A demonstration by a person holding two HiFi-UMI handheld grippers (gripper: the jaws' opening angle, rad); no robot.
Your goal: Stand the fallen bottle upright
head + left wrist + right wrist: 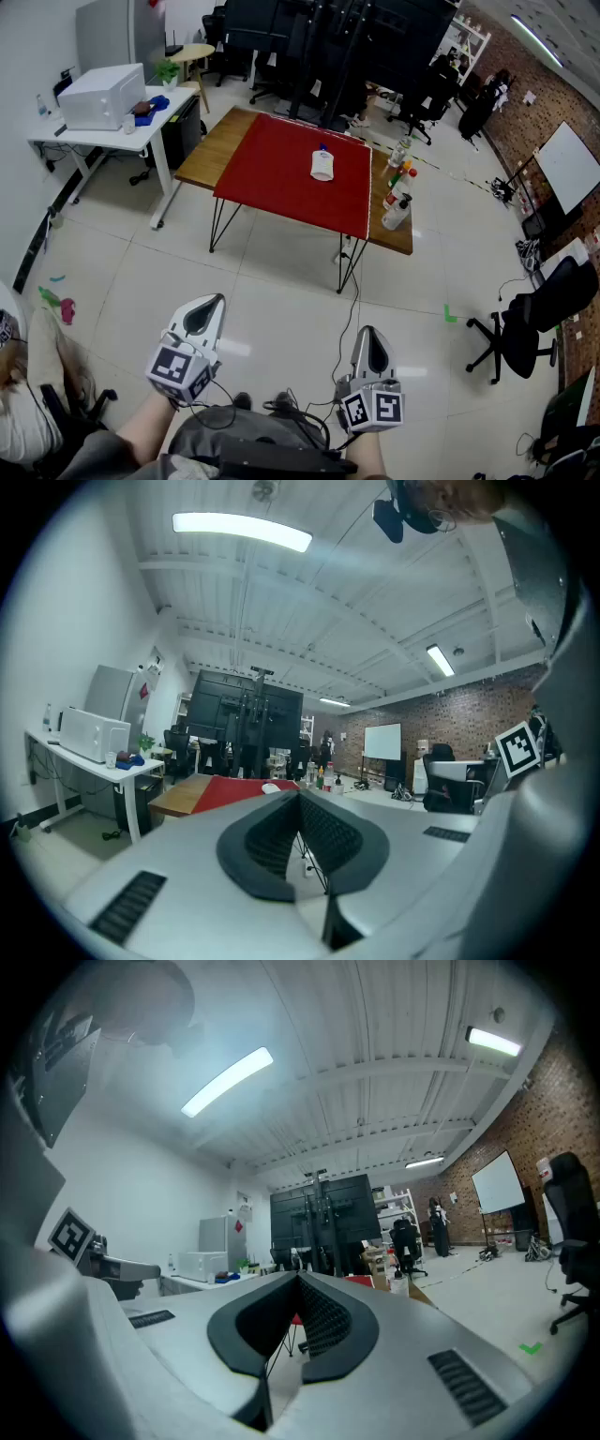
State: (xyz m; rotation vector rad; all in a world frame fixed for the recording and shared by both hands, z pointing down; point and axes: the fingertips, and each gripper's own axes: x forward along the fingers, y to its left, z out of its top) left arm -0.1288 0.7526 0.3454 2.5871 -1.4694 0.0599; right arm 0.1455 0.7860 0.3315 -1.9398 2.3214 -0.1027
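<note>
Nearest me, the left gripper [211, 307] and the right gripper [370, 337] are held side by side over the tiled floor [281, 281]. In each gripper view the tongs are closed tip to tip with nothing between them. Both must open before any grasp.

Beyond them is open floor, crossed only by a cable [356, 281] running toward the table [211, 145]. I judge the approach free, provided I step over that cable.

The fallen bottle [322, 165] lies on its side on the red cloth [272, 178], toward the cloth's far right part, cap pointing away from me. It looks like white plastic: probably light, fairly stiff, smooth and liable to roll or slip. I would take it across the body just below the shoulder, then pivot it onto its base.

The cloth's right edge lies near the bottle. A cluster of bottles [398, 192] stands just past that edge on the bare wood, so a swing to the right risks knocking them. The left of the cloth is empty. An office chair [525, 328] stands at right and a white desk [112, 131] at far left, both well apart from the table.
</note>
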